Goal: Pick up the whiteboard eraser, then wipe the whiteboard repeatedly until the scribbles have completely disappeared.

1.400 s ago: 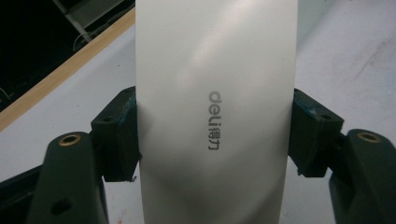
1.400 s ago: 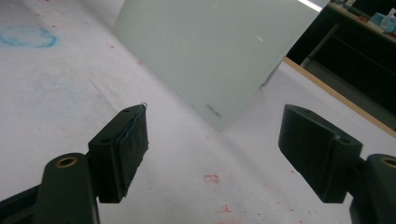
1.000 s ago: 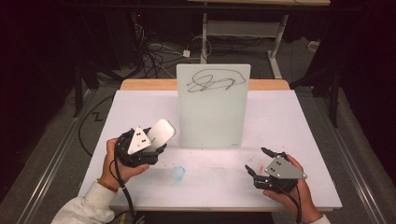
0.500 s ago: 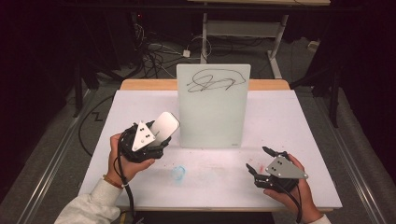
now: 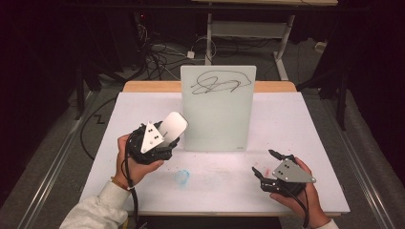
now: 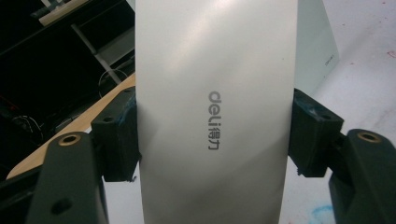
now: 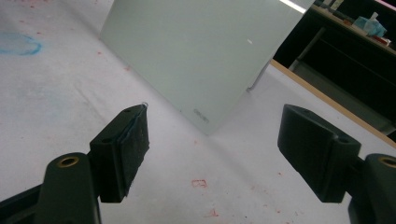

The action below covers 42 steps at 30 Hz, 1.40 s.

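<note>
Here, nearest the person, the right gripper (image 5: 269,168) rests low on the white table (image 5: 305,124), in front of the whiteboard (image 5: 217,107) and off toward its right corner; its 2 jaws stand spread wide with nothing between them, as the right gripper view shows, with the board's lower corner beyond the gap. A smudge of blue ink (image 5: 182,177) lies on the table in front of the board, between the 2 grippers.

A little farther in, just left of the whiteboard's lower left corner, the left gripper (image 5: 165,138) is clenched on a pale, flat eraser (image 6: 215,112). In the left gripper view its 2 pads press the long edges of the smooth grey back, which carries a printed brand mark. The eraser (image 5: 173,125) tilts up toward the board, near its left edge but apart from it.

Judging by its look, the eraser is a light, stiff plastic block with a slick, slightly glossy back, so it could twist or slide if pinched on the flat face; the hold across the 2 narrow sides, near the middle of its length, seems the sound one.

Farthest off stands the whiteboard itself, upright and leaning slightly back, with a black scribble (image 5: 217,83) across its upper part. It looks thin and rigid but free-standing, so I expect a hard push with the eraser could tip or shove it.
</note>
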{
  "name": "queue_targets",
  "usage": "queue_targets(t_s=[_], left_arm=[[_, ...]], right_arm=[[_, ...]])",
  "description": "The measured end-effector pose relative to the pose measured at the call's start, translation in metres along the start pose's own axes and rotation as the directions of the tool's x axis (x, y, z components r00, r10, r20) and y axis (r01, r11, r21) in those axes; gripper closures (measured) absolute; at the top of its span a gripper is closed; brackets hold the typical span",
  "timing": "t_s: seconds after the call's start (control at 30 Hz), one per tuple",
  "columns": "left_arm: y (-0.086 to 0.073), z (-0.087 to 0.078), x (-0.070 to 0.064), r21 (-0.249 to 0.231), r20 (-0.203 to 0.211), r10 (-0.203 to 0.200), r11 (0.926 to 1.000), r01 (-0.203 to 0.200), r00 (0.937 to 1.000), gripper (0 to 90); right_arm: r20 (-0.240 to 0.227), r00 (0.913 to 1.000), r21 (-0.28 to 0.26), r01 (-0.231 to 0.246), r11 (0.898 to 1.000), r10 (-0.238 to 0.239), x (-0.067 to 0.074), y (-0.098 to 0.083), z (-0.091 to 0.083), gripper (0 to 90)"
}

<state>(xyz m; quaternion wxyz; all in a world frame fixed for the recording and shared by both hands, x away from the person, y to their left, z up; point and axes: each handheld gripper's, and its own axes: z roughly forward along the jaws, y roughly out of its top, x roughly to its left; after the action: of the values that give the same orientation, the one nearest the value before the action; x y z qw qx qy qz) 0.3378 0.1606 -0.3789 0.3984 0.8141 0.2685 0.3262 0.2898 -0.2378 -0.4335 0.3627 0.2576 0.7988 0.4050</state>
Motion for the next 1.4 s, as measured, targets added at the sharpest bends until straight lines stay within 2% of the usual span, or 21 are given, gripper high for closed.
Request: queue_targets(t_s=[0.4,0.6,0.77,0.83,1.03,1.1,1.2,1.33,1.4], left_arm=[[0.008,0.004,-0.001,-0.019,-0.028,-0.003,0.9998,0.003,0.9996,29.1],[0.014,0.008,-0.002,-0.031,-0.047,0.015,0.9994,-0.016,0.9988,29.1],[0.025,0.018,-0.008,-0.041,-0.101,0.05,0.9977,-0.054,0.9937,29.1],[0.029,0.023,-0.01,-0.041,-0.133,0.052,0.9974,-0.058,0.9898,29.1],[0.04,0.033,-0.013,-0.065,-0.165,0.04,0.9966,-0.051,0.9856,29.1],[0.05,0.04,-0.012,-0.069,-0.198,0.057,0.995,-0.072,0.9786,29.1],[0.058,0.047,-0.011,-0.092,-0.199,0.023,0.9948,-0.042,0.9798,29.1],[0.066,0.06,-0.016,-0.097,-0.217,0.024,0.9942,-0.046,0.9758,29.1],[0.068,0.066,-0.018,-0.095,-0.209,0.021,0.9946,-0.042,0.9776,29.1]], right_arm=[[0.002,1.0,-0.003,-0.002,1.0,0.002,0.0,0.0,0.001,25.7],[0.0,1.0,0.008,0.008,1.0,-0.008,0.001,-0.001,0.002,25.6],[0.003,1.0,-0.002,0.004,1.0,-0.004,0.001,-0.001,0.0,25.5],[0.004,0.9999,0.001,0.009,1.0,-0.009,0.001,-0.002,0.0,25.5],[0.002,0.9999,-0.002,0.013,1.0,-0.013,0.002,-0.002,0.0,25.3],[0.002,0.9999,0.005,0.014,1.0,-0.014,0.002,-0.002,0.001,25.3],[0.0,0.9998,0.011,0.018,1.0,-0.018,0.003,-0.003,0.002,25.2],[-0.005,0.9999,0.012,0.016,1.0,-0.016,0.003,-0.003,0.003,25.2],[-0.005,0.9999,0.01,0.016,1.0,-0.016,0.003,-0.003,0.002,25.2]])
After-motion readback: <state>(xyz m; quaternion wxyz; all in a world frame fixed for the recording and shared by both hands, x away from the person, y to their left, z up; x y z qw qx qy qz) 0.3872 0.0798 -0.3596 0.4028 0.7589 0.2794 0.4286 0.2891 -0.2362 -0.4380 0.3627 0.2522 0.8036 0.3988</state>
